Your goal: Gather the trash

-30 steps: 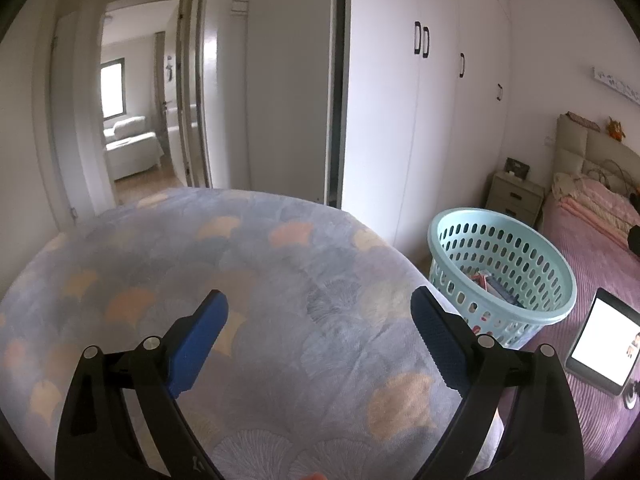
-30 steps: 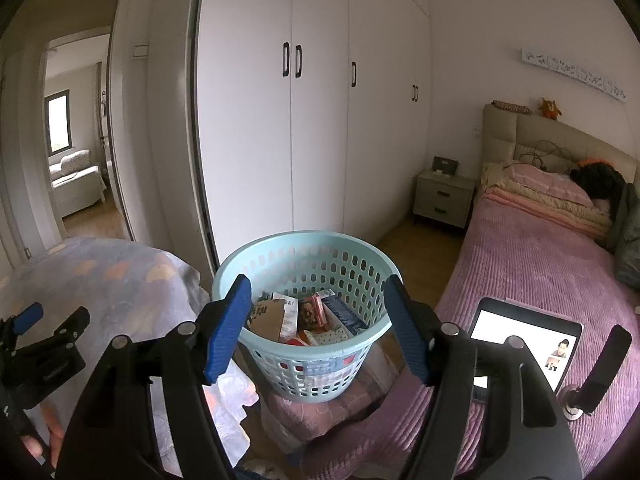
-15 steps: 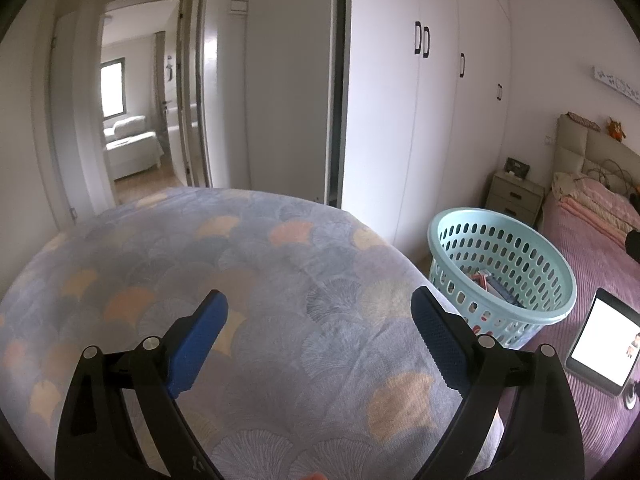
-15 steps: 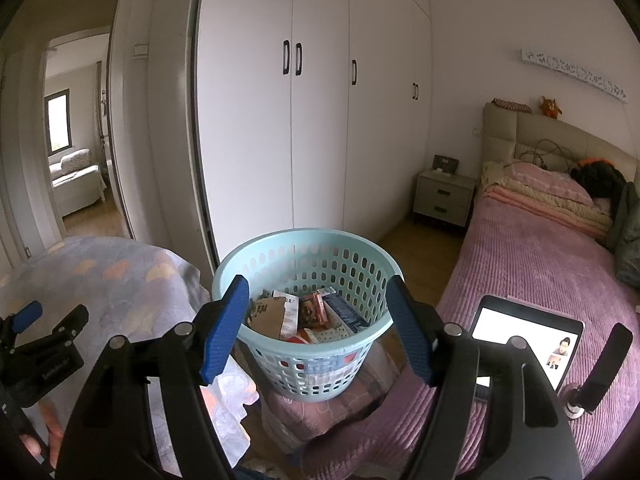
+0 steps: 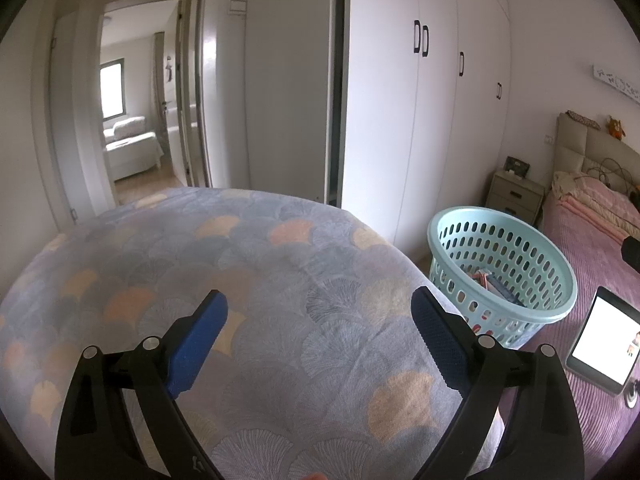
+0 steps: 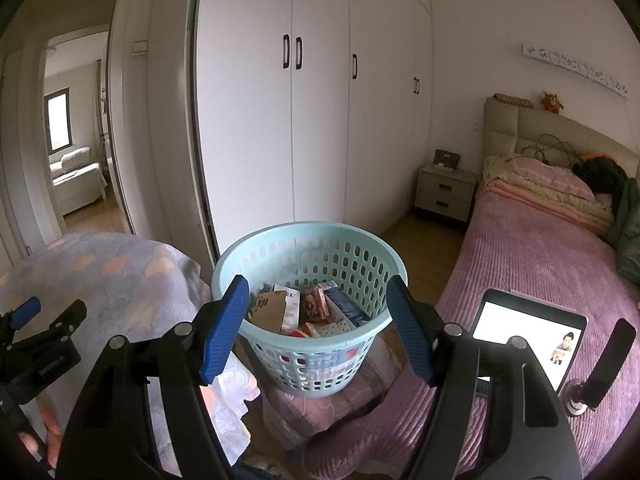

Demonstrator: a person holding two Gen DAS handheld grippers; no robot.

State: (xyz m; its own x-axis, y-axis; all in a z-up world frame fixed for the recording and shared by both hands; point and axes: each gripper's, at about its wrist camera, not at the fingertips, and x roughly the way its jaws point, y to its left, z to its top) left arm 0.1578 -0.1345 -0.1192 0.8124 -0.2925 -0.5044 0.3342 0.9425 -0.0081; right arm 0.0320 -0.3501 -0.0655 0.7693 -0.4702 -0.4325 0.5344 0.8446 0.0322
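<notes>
A pale turquoise perforated basket (image 6: pixel 308 240) stands on a folded pink blanket between two beds and holds several cartons and wrappers (image 6: pixel 304 308). My right gripper (image 6: pixel 318 312) hovers open just in front of the basket, nothing between its blue pads. The same basket (image 5: pixel 500 224) appears at the right of the left wrist view. My left gripper (image 5: pixel 320 332) is open over a grey bedspread with fan shapes (image 5: pixel 260 264), holding nothing. The left gripper's tip (image 6: pixel 24 312) shows at the left edge of the right wrist view.
A lit tablet (image 6: pixel 528 328) lies on the pink bed (image 6: pixel 540 256) at right, next to a small stand (image 6: pixel 600 368). White wardrobe doors (image 6: pixel 320 120) fill the back wall. A bedside cabinet (image 6: pixel 444 192) stands by the headboard. A doorway (image 5: pixel 136 120) opens at left.
</notes>
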